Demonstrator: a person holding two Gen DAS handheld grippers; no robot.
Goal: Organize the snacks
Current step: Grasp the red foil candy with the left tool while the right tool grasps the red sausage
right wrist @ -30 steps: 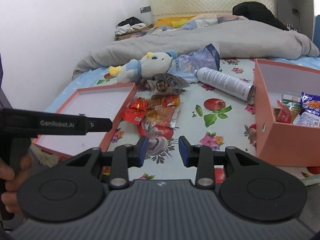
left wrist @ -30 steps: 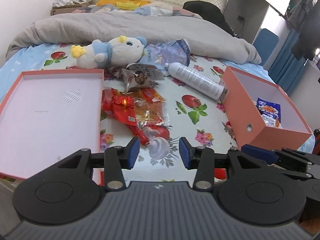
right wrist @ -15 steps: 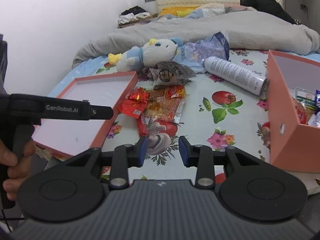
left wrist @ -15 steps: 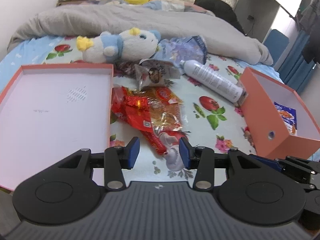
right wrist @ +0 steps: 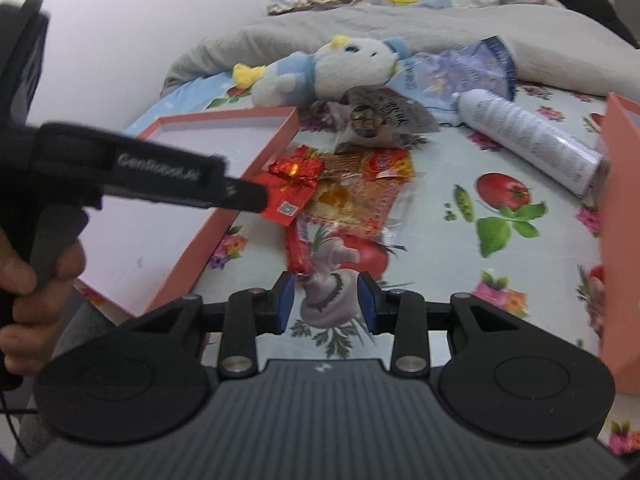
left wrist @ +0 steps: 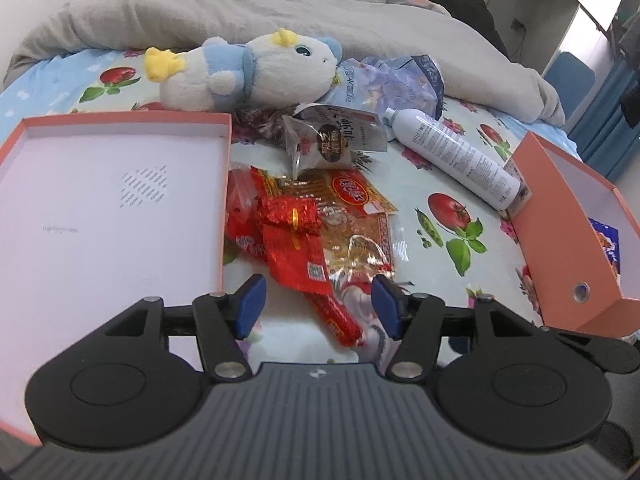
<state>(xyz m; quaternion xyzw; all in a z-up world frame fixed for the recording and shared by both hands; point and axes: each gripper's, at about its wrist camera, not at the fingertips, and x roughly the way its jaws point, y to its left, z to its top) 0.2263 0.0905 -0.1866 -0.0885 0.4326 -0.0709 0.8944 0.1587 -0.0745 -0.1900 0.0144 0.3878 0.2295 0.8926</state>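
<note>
Early stage. Most snacks are loose on the bedsheet (left wrist: 420,184), only a few are boxed.

Done, as far as visible: the orange box (left wrist: 560,240) at right holds at least one blue snack packet (left wrist: 606,242); the rest of its inside is hidden from both views. The box lid (left wrist: 112,200) lies open-side up at left, with nothing in it.

Left to do: the pile between lid and box.
- red foil packet (left wrist: 294,240) on top of a clear orange-print packet (left wrist: 356,216), touching the lid's right wall
- red sausage stick (left wrist: 334,314) poking out toward the camera from under the foil packet
- clear bag with a dark round label (left wrist: 334,142) just behind the pile
- pale blue-purple bag (left wrist: 394,84) further back, against the plush toy (left wrist: 248,70)

The white spray can (left wrist: 454,156) lies with its end against the box corner. Can and plush are not snacks, so I'd judge they stay out.

Left gripper (left wrist: 318,306): jaws opening, angled down over the near end of the sausage stick. The stick sits between the pads, but they don't press on it. Nothing held.

Right gripper (right wrist: 326,302): jaws also opening, nothing between them but sheet. The sausage stick's tip (right wrist: 298,254) is just ahead of its left pad. The person's hand (right wrist: 24,280) on the left gripper's handle shows at that view's left edge.

Likely next: a pick from the red pile, then a drop in the orange box.
</note>
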